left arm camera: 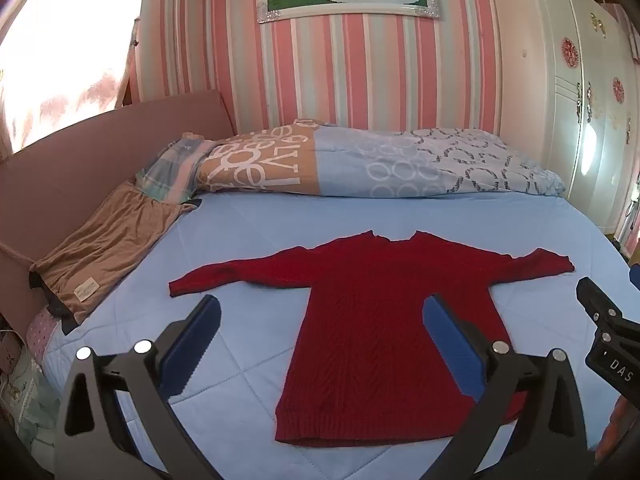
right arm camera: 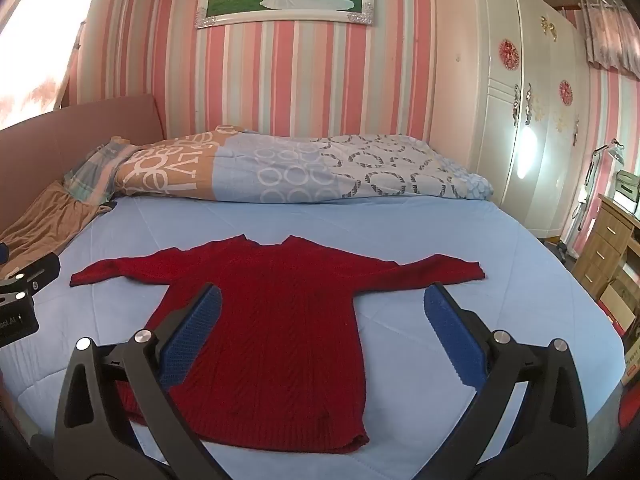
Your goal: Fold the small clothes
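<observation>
A small dark red knit sweater (left arm camera: pixel 372 312) lies flat on the light blue bedspread (left arm camera: pixel 248 236), sleeves spread left and right, hem toward me. It also shows in the right wrist view (right arm camera: pixel 272 312). My left gripper (left arm camera: pixel 320 316) is open and empty, held above the sweater's lower left side. My right gripper (right arm camera: pixel 322 312) is open and empty, held above the sweater's lower right side. The right gripper's tip shows at the right edge of the left wrist view (left arm camera: pixel 604 320), and the left gripper's tip shows at the left edge of the right wrist view (right arm camera: pixel 24 292).
A folded patterned duvet (left arm camera: pixel 360 164) lies along the far edge of the bed. A brown garment (left arm camera: pixel 104 252) lies at the left by the pink headboard (left arm camera: pixel 80 152). A white wardrobe (right arm camera: pixel 520 100) and a wooden drawer unit (right arm camera: pixel 604 248) stand to the right.
</observation>
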### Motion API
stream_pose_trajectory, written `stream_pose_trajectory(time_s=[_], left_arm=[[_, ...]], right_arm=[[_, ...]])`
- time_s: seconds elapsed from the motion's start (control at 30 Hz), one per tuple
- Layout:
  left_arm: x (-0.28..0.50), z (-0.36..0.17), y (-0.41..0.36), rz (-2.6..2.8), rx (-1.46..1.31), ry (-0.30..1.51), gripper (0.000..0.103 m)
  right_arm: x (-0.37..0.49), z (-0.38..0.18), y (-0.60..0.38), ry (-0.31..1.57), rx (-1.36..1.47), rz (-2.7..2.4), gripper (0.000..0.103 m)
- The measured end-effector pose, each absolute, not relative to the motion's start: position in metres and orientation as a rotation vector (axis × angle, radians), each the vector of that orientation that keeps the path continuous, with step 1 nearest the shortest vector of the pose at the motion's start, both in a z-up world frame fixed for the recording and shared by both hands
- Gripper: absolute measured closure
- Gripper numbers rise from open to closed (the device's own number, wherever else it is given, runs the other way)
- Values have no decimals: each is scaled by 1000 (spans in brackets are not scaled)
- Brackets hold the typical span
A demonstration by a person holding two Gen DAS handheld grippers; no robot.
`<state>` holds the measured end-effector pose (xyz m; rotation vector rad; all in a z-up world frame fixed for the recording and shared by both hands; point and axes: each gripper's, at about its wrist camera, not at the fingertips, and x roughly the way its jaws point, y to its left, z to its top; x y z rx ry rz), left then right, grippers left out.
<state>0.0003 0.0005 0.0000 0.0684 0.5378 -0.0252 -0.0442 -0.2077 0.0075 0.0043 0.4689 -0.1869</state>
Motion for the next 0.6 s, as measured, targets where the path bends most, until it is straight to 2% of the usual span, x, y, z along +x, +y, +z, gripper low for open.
stream_pose_trajectory(time_s=[0.6], left_arm=[[2, 2, 2, -22, 72, 542, 2]], right_arm=[[-41, 9, -204, 473, 3, -186, 3]])
